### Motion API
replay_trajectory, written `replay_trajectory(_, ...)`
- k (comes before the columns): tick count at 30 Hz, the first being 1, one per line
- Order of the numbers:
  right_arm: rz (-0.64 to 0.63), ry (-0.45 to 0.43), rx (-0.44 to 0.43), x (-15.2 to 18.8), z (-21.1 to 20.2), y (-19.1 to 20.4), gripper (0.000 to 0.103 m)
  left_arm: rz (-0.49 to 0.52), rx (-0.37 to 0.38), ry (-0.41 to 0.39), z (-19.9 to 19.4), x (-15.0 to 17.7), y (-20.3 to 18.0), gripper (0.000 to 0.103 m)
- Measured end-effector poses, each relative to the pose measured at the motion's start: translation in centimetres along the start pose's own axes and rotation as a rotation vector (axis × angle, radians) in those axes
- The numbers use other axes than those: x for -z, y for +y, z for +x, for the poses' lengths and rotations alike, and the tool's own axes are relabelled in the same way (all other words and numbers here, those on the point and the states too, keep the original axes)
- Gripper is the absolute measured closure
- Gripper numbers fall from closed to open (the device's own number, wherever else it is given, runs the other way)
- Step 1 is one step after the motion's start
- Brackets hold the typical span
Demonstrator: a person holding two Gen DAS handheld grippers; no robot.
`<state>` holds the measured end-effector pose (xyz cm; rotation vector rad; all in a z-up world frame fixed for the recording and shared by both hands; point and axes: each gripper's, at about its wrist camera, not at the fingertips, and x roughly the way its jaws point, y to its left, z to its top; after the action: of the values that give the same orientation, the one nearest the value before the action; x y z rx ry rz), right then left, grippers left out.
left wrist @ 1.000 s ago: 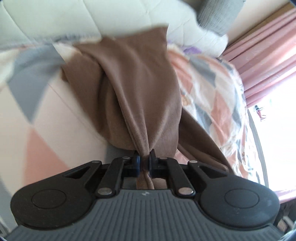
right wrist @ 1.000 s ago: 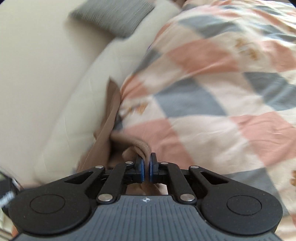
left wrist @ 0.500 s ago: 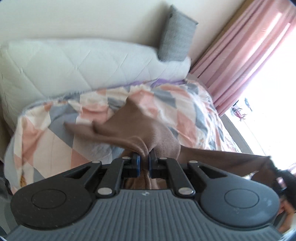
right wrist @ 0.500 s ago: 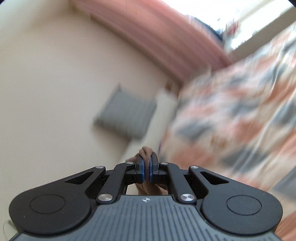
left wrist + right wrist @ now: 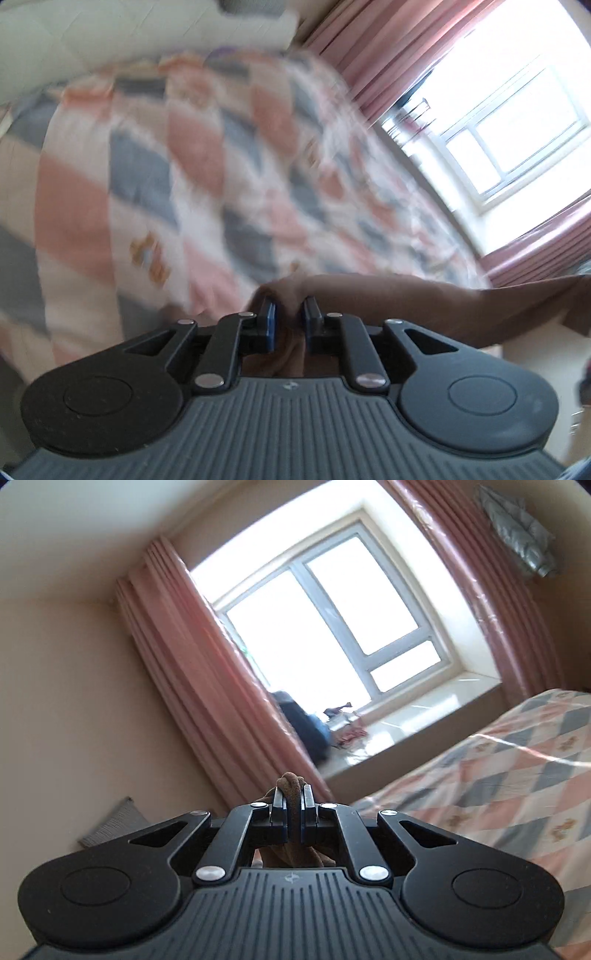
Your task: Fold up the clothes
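Left tool (image 5: pixel 289 316), seen from its own wrist camera, stands with its jaws partly parted around a bunch of brown garment (image 5: pixel 424 306); the cloth runs off to the right as a taut band above the bed. The frame is blurred, so whether the blue-edged pads actually press the fabric cannot be told — it may only be lying between them. Behind it spreads a quilt (image 5: pixel 192 155) in pink, grey and white diamonds, with a white padded headboard (image 5: pixel 110 37) at the top, pink curtains (image 5: pixel 369 48) and a bright window (image 5: pixel 517 140) to the right.

From the right wrist camera, the right tool (image 5: pixel 293 806) is pinched narrowly on a fold of the same brown garment (image 5: pixel 291 786), a knot of cloth poking up between the fingers and more hanging below them. It points up toward a window (image 5: pixel 325 627) framed by pink curtains (image 5: pixel 207 701) — a dark blue item (image 5: pixel 306 723) sits on the sill. A corner of the quilt-covered bed (image 5: pixel 498 775) shows at the right, and a grey cushion (image 5: pixel 110 823) leans at the lower left against the wall.
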<state>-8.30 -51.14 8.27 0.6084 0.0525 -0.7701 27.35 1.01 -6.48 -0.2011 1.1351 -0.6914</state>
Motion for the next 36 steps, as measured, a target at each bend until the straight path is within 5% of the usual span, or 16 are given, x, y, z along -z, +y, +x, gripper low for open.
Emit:
replay_trajectory(4,-0.07,0.183,0.214,2.3,2.0,-6.3,0.056,0.184,-0.253,0.058,5.1,6.0,-2.1,0.077)
replay_trajectory(7,-0.136,0.283,0.317,6.0,1.8,-10.0,0.046,0.302,-0.356,0.099,7.3,11.1,-2.7,0.078)
replay_trajectory(15,0.059,0.572,0.281,19.6,-4.4,-16.5,0.046,0.93,-0.27,0.218,10.3,26.9,-10.2,0.071)
replay_trajectory(21,0.372,0.714,0.312,28.7,-8.1,-19.1,0.046,1.382,-0.203,0.238,15.2,35.8,-11.7,0.068)
replay_trajectory(26,0.15,0.78,0.333,31.5,-7.5,-17.6,0.046,1.756,-0.16,0.172,18.6,41.0,-10.2,0.062)
replay_trajectory(30,-0.088,0.846,0.332,32.8,-6.7,-16.1,0.047,1.826,-0.146,0.154,20.1,43.1,-9.6,0.058)
replay_trajectory(36,-0.246,0.904,0.28,34.2,-5.9,-15.7,0.047,1.796,-0.216,0.123,22.5,44.6,-10.3,0.051)
